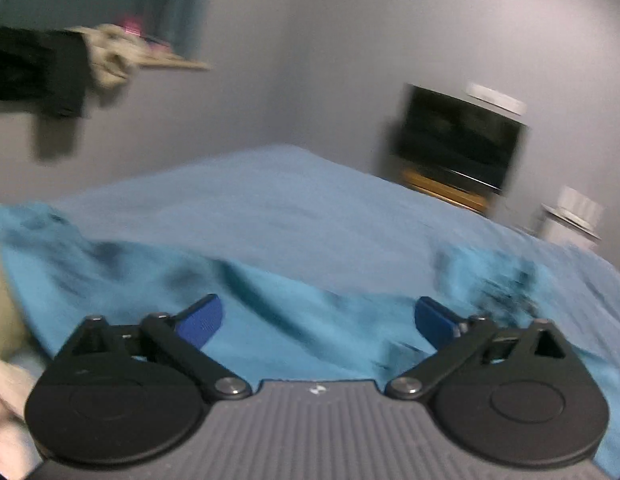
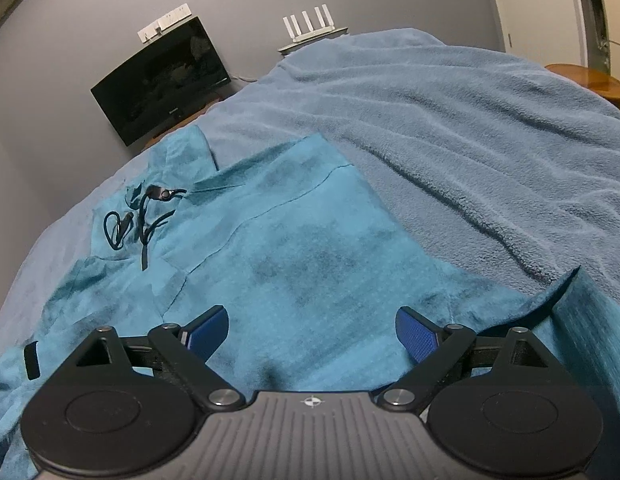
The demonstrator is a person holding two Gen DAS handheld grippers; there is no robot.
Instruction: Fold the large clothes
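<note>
A teal hooded garment with black drawstrings lies spread on a bed covered by a light blue blanket. It also shows in the left wrist view, blurred by motion. My right gripper is open and empty, just above the garment's body. My left gripper is open and empty, low over the garment's near part. A black cuff shows at the left edge of the right wrist view.
A dark monitor stands against the grey wall beyond the bed, also in the left wrist view. A white router sits behind the bed. A wooden stool is at right. Clothes hang over a shelf at left.
</note>
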